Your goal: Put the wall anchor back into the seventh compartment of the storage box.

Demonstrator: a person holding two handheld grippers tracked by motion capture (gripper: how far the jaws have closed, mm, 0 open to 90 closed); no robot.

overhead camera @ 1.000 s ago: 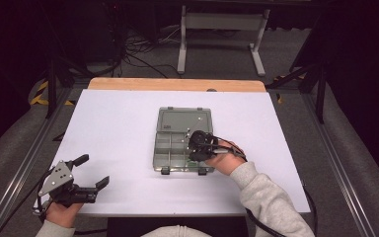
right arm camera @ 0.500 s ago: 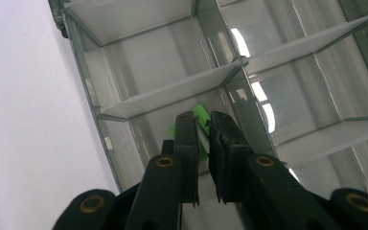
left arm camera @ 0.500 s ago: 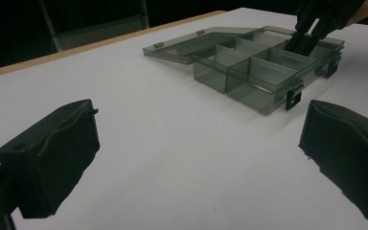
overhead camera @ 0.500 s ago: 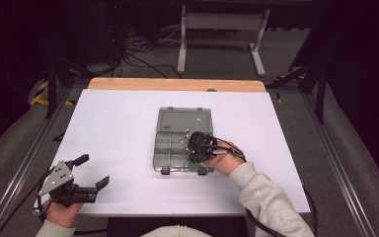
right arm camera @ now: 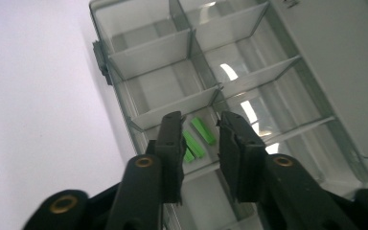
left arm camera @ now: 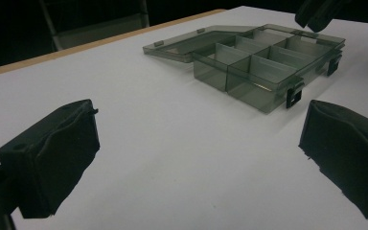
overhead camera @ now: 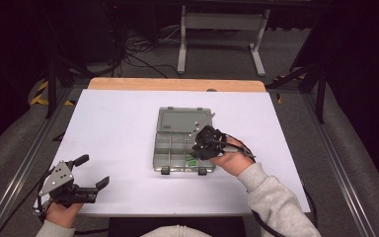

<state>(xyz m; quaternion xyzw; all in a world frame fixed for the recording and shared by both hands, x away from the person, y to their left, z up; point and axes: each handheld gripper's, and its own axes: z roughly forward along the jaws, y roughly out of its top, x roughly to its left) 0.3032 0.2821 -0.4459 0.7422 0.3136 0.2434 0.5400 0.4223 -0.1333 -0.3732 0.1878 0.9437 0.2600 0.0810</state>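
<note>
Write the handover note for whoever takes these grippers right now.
Left gripper: open, holding nothing, low over the near left of the table, apart from the box.
Right gripper: jaws parted, nothing between them, poised over the box's near right compartment.
Box: mid-table, lid open and lying flat behind it.
Green pieces: lying in that compartment, under the right jaws.
Done: box opened; green pieces are inside.
Left: probably either lift them out or withdraw and shut the lid; I cannot tell which.
</note>
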